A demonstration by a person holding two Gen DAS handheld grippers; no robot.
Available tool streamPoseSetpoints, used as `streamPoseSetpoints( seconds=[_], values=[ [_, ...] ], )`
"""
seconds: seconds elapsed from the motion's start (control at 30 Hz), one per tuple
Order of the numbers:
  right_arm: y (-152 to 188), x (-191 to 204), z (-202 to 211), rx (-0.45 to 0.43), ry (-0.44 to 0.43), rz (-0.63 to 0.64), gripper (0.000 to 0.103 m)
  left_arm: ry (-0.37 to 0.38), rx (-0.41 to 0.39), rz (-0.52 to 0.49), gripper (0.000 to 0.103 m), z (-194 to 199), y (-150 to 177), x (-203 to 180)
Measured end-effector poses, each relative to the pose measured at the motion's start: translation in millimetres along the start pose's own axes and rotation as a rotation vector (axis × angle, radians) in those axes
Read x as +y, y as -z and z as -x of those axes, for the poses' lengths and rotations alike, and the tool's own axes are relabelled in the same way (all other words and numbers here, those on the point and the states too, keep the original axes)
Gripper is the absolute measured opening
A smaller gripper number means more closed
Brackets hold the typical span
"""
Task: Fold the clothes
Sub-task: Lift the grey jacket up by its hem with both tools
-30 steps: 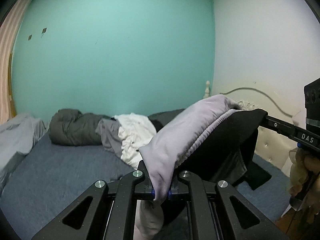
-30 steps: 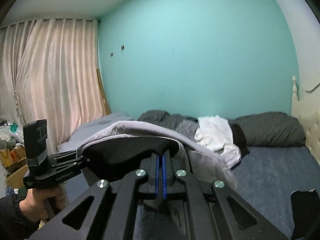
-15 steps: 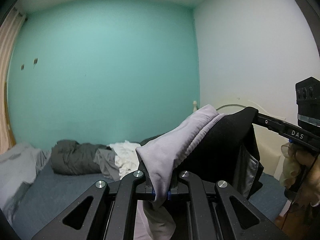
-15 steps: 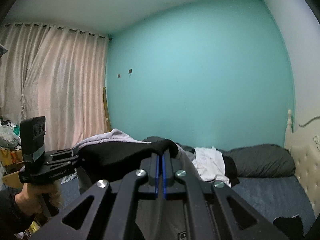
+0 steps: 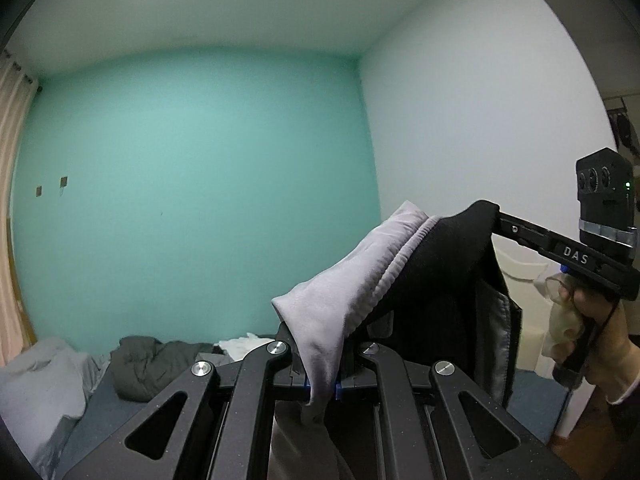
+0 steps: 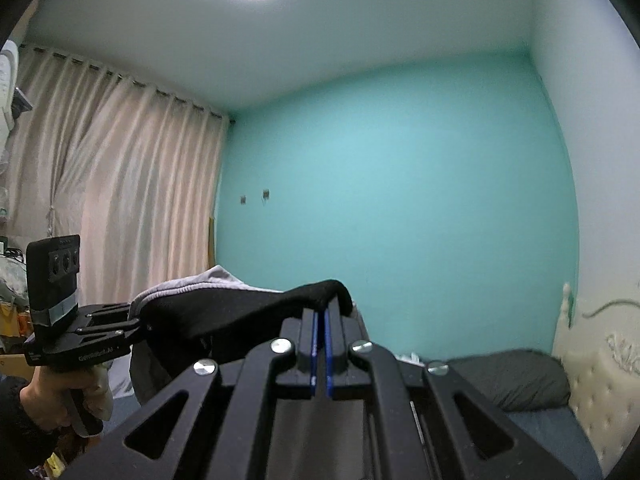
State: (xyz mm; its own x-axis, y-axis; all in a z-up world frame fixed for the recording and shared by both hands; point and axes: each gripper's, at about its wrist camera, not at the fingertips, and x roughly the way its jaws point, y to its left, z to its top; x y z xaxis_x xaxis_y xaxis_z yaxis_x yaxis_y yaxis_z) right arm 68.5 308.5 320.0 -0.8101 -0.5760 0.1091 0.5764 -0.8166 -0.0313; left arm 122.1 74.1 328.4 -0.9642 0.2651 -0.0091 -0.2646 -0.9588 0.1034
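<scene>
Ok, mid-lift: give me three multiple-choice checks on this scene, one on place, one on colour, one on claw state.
1. Where is the garment?
A. Flat on the bed
B. Stretched in the air between both claws
C. Hung on the curtain

2. What colours does it show?
A. Red, yellow
B. Green only
C. Black, pale lilac-grey

3. The left claw is:
A. Shut on the garment
B. Wide open
C. Out of view

Answers: 1 B, it spans from the left claw to the right claw, above the bed; 2 C, both sides show; 3 A, fabric is pinched between its pads.
</scene>
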Motion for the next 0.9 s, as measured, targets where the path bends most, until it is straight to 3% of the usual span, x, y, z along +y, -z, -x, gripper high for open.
streamPoseSetpoints(
  seconds=[0.23,0.43,0.6,0.73,0.9],
  values=[
    [-15.4,5.0,14.8,-0.043,-0.009,0.016,0.002,0.001,-0.013,-0.046,0.007,2.8,-0.4,-4.2],
    [0.8,-9.3,3.1,0.014,0.015,-0.004,0.002,0.000,0.080,-0.003,0.007,-42.4,35.5,12.4],
    [52.1,-34.4,-37.0,0.121,0.035,-0.051,0.002,-0.009,0.197,0.042,0.007,-105.2,97.1,30.0],
    [110.6,-58.8,-78.5,0.218,0.055,-0.102,0.002,-0.027,0.283,0.086,0.007,-161.3,153.2,50.6],
    [183.3,-86.6,-134.5,0.324,0.081,-0.137,0.002,-0.036,0.352,0.127,0.007,-229.1,200.7,79.2]
  ],
)
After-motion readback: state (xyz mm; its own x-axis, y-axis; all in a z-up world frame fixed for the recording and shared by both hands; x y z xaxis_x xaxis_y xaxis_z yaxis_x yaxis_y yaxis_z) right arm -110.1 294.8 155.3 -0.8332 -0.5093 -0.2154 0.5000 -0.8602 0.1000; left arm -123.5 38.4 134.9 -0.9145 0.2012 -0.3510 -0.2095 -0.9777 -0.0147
